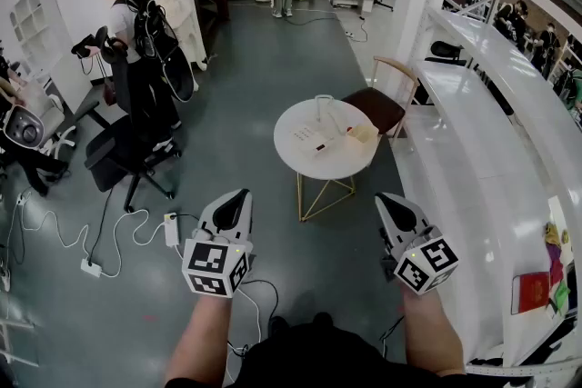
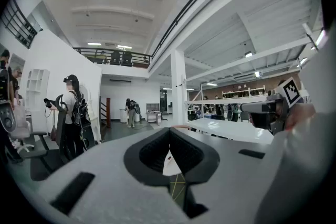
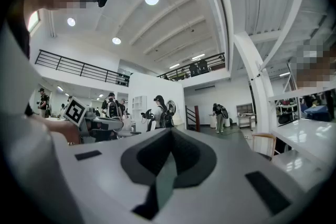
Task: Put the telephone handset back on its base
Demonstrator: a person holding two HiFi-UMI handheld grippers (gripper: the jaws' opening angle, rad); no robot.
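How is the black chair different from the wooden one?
The black chair is dark all over; the wooden chair has a pale frame and brown seat. The black chair stands by a person, the wooden chair by the round table. Both sit on the grey floor.

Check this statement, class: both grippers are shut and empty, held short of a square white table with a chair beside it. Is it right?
Wrong in one respect: the head view shows the table is round, not square. The left gripper and right gripper are shut and empty, short of it, with a chair beside it.
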